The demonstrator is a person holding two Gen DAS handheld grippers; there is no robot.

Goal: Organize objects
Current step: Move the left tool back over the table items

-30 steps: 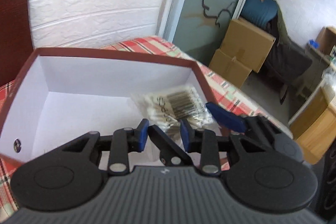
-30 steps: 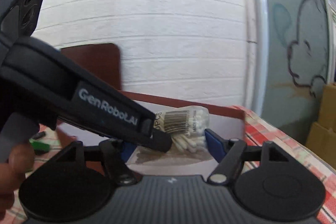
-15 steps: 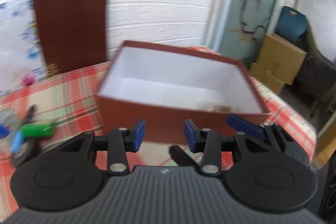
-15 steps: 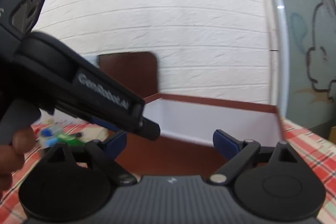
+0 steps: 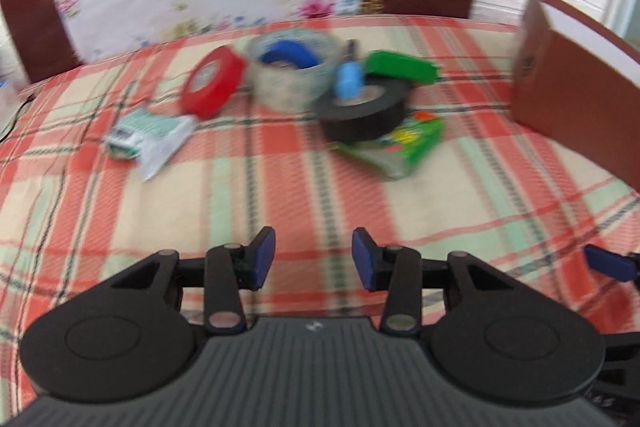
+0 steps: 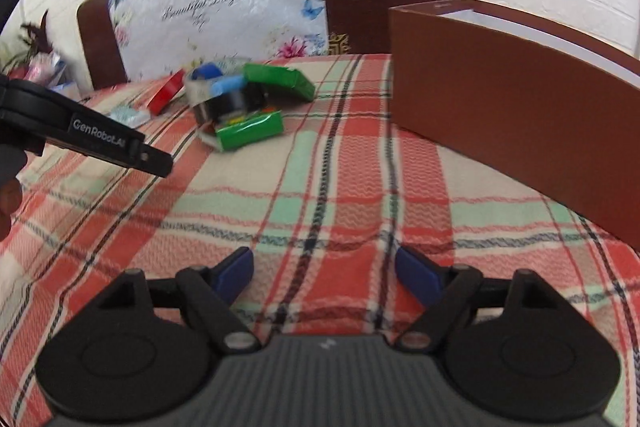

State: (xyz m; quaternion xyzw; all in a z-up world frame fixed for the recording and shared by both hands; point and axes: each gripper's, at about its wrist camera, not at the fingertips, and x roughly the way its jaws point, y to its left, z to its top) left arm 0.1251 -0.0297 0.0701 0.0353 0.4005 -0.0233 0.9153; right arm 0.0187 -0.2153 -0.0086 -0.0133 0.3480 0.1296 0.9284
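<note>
1. Reaching for the pile, I'd take my left gripper (image 5: pixel 312 259), jaws narrowly parted and empty, to the black tape roll (image 5: pixel 362 113) and pinch its rim.
2. My right gripper (image 6: pixel 324 277) is empty, jaws wide but closing; the brown box (image 6: pixel 520 107) stands to its right.
3. Rolls are round and rigid: red (image 5: pixel 212 83), clear (image 5: pixel 294 71). Green packets (image 6: pixel 248 131) look glossy and slippery on the woven checked cloth (image 6: pixel 352 195).
</note>
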